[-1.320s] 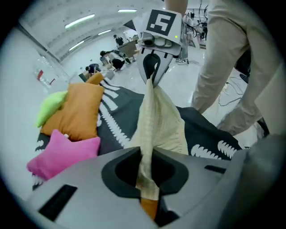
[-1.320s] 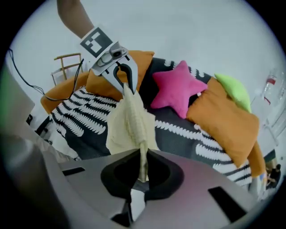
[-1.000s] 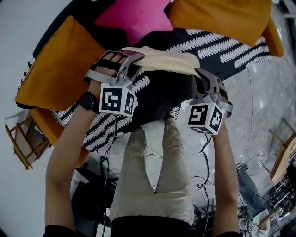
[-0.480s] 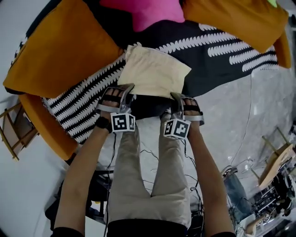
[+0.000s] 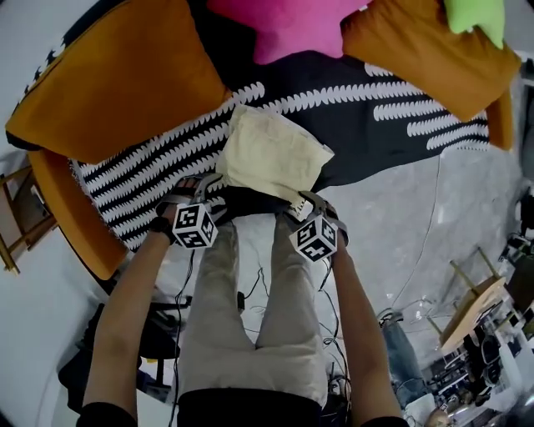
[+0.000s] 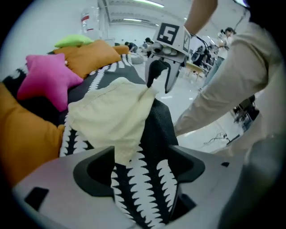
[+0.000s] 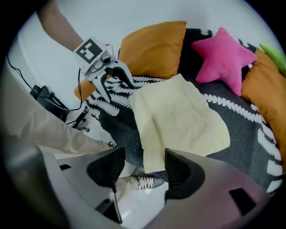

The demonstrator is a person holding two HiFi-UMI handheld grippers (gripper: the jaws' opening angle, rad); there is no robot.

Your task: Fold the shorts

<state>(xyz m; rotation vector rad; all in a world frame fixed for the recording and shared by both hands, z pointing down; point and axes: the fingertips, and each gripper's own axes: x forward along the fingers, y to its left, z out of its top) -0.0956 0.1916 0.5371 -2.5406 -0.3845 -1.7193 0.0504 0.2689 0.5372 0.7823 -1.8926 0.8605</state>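
Cream cotton is what we take the shorts to be. They lie folded into a rough rectangle on the black-and-white patterned cover, near its front edge, with the orange cushion to one side and the pink star cushion behind. The left gripper sits at the near left corner. Its jaws are spreading, with a tip of the cream cloth and a ridge of the cover between them, and neither looks pinched. The right gripper is at the near right corner. Its jaws are also opening around the edge of the shorts, where the cloth overhangs the front of the cover, and the pads stand clear of it. We judge the cloth light, limp and not at all fragile. It should sag wherever it is unsupported, and its layers may slide over each other. For another fold we would take it at two corners of one edge, catching every layer and leaving the cover out of the grip.
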